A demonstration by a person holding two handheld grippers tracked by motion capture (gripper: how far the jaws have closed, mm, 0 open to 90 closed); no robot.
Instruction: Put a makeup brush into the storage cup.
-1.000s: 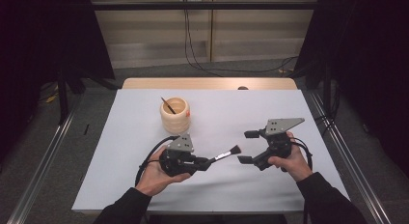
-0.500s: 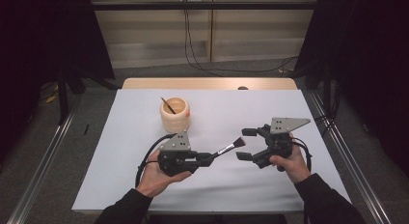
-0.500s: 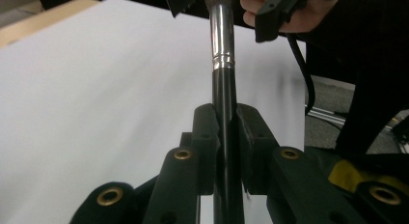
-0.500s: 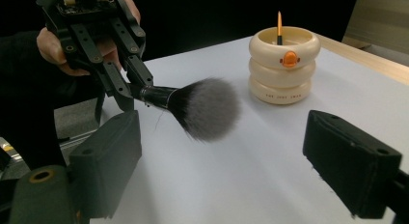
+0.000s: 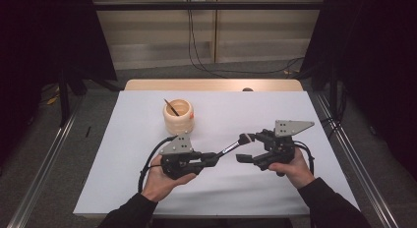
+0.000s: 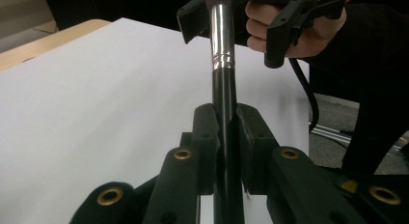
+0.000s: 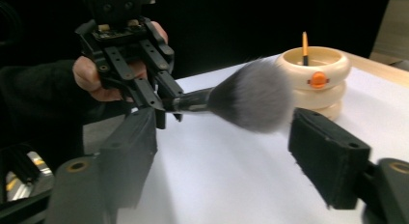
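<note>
High view: left gripper [image 5: 212, 159] clamps the makeup brush [image 5: 231, 147] by its black handle, bristle head held above the white table [image 5: 123, 154], pointing into the right gripper [image 5: 244, 148], whose jaws stand wide. Looks like a handover; right gripper should close on the metal ferrule [image 6: 222, 35], not the soft bristles [image 7: 253, 101], before left lets go. Cream holder [image 5: 178, 116] sits well apart behind.

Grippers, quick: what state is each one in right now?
Left gripper: closed on the black handle of the makeup brush.
Right gripper: open, holding nothing; the brush head sits between its jaws.
</note>
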